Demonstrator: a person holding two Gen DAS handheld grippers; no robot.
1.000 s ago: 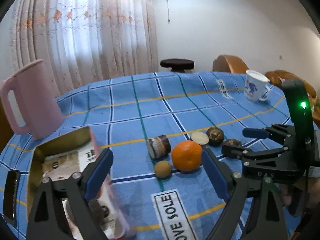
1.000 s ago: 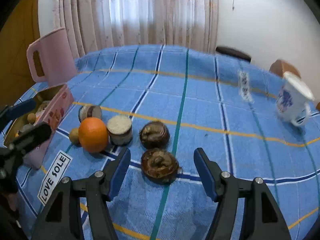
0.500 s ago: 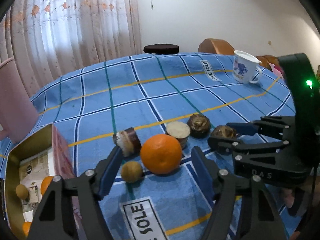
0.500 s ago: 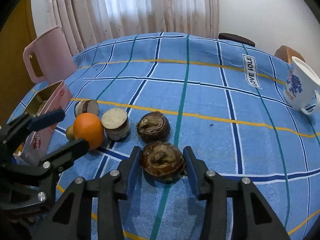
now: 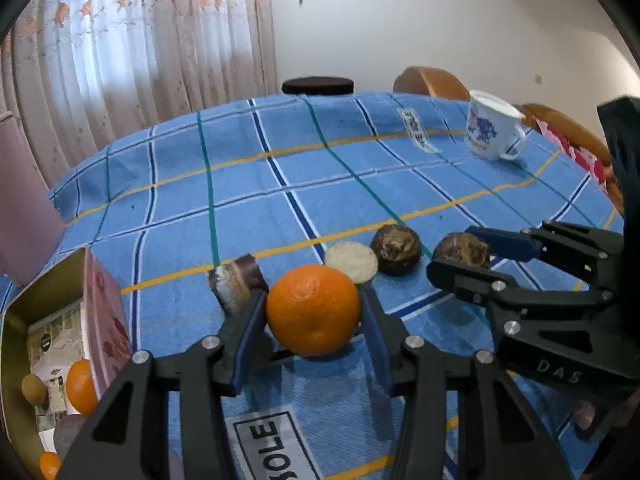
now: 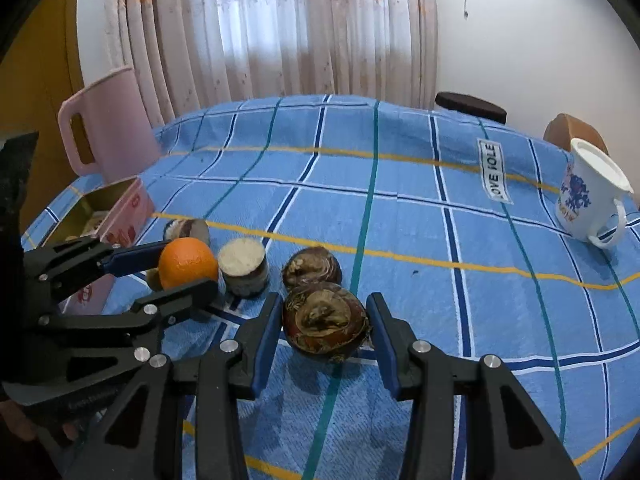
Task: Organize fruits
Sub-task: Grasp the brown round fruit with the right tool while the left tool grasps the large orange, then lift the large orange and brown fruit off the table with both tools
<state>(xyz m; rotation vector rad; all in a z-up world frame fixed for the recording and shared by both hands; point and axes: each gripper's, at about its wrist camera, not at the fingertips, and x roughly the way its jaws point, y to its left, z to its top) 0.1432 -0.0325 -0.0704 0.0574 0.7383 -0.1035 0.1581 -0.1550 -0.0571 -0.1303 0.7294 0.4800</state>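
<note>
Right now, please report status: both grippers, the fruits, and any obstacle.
Left gripper closed on orange. Right gripper closed on brown fruit, both still on tablecloth. Tin box at left already holds fruit. Small round fruit hidden beside left finger.

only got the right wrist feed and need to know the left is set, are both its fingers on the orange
Observer: Yes. In the left wrist view the left gripper has a pad against each side of the orange, which sits on the tablecloth.
Operator: whats in the box, i only see its rim
Observer: The box holds a second orange and a small brown fruit at its near end.
Operator: any room left
Observer: Probably; bare paper lining shows at its far end.
</note>
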